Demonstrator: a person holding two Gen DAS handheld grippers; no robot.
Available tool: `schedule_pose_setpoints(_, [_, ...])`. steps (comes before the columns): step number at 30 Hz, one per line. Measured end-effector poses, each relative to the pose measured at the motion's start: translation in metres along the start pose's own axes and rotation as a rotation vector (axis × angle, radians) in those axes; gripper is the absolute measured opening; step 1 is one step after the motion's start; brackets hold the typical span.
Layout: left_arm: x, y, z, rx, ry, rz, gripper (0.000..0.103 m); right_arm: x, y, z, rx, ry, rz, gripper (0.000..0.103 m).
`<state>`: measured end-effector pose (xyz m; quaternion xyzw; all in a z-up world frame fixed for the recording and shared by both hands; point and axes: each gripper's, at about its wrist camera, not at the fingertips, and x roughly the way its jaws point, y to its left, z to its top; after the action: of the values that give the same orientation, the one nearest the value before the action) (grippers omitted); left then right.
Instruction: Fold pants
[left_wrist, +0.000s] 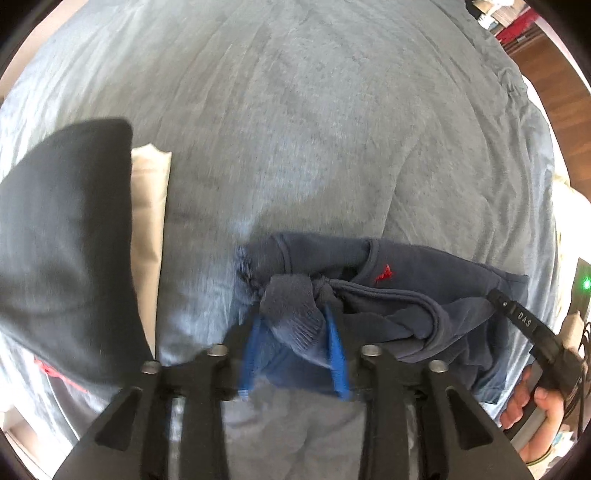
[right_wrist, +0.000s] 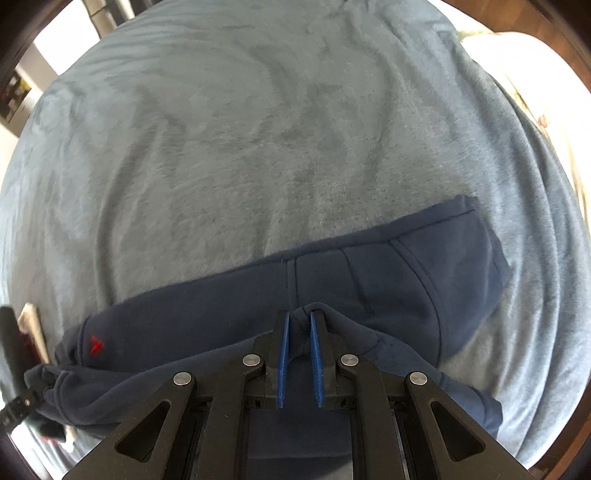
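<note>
A dark folded garment (left_wrist: 66, 236) lies on a cream one (left_wrist: 151, 221) at the left, well apart from the navy pants (left_wrist: 424, 295), which sprawl bunched on the pale blue blanket (left_wrist: 295, 129); wood floor (left_wrist: 561, 85) shows beyond. The left gripper (left_wrist: 293, 321) is clamped on a ribbed cuff, the right gripper (right_wrist: 298, 332) pinches a pants fold

Left wrist view close above the plush grey-blue blanket (left_wrist: 295, 129), facing forward along its fingers, right wrist view likewise, both sharing the crumpled navy fleece pants (left_wrist: 424, 291) (right_wrist: 369, 280)
</note>
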<state>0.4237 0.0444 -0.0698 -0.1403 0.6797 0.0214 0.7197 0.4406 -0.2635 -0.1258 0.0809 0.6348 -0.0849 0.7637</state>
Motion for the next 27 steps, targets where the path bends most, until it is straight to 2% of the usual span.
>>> schedule_pose_setpoints(3, [-0.002,-0.002,0.006,0.039,-0.032,0.030,0.053,0.008,0.001,0.007,0.013,0.001,-0.018,0.016])
schedule_pose_setpoints(5, [-0.009,-0.003,0.009,0.080,-0.064,0.058,0.055,0.010,0.004,0.011,-0.003,0.007,-0.034,0.036])
schedule_pose_setpoints(7, [-0.018,-0.005,0.011,0.130,-0.096,0.083,0.060,0.005,0.009,0.014,-0.031,-0.014,-0.060,0.043])
schedule_pose_setpoints(9, [-0.025,-0.006,0.013,0.172,-0.114,0.095,0.062,-0.007,0.015,0.021,-0.077,-0.037,-0.090,0.043])
schedule_pose_setpoints(11, [-0.033,-0.007,0.011,0.258,-0.136,0.106,0.064,-0.024,0.021,0.023,-0.124,-0.060,-0.110,0.043])
schedule_pose_setpoints(15, [-0.041,-0.010,0.002,0.462,-0.147,0.112,0.065,-0.065,0.044,0.010,-0.318,-0.157,0.000,0.043])
schedule_pose_setpoints(17, [-0.039,-0.008,-0.002,0.549,-0.131,0.093,0.065,-0.075,0.062,-0.001,-0.450,-0.169,0.072,0.043])
schedule_pose_setpoints(19, [-0.032,-0.007,-0.002,0.606,-0.114,0.109,0.065,-0.075,0.078,-0.012,-0.557,-0.156,0.118,0.043])
schedule_pose_setpoints(21, [-0.023,-0.003,0.001,0.639,-0.098,0.104,0.065,-0.065,0.095,-0.022,-0.671,-0.112,0.123,0.043])
schedule_pose_setpoints(24, [-0.012,0.001,0.010,0.648,-0.052,0.032,0.065,-0.048,0.109,-0.029,-0.785,-0.056,0.145,0.043])
schedule_pose_setpoints(27, [-0.005,0.000,0.018,0.668,-0.001,-0.060,0.065,-0.029,0.107,-0.030,-0.815,-0.011,0.170,0.043])
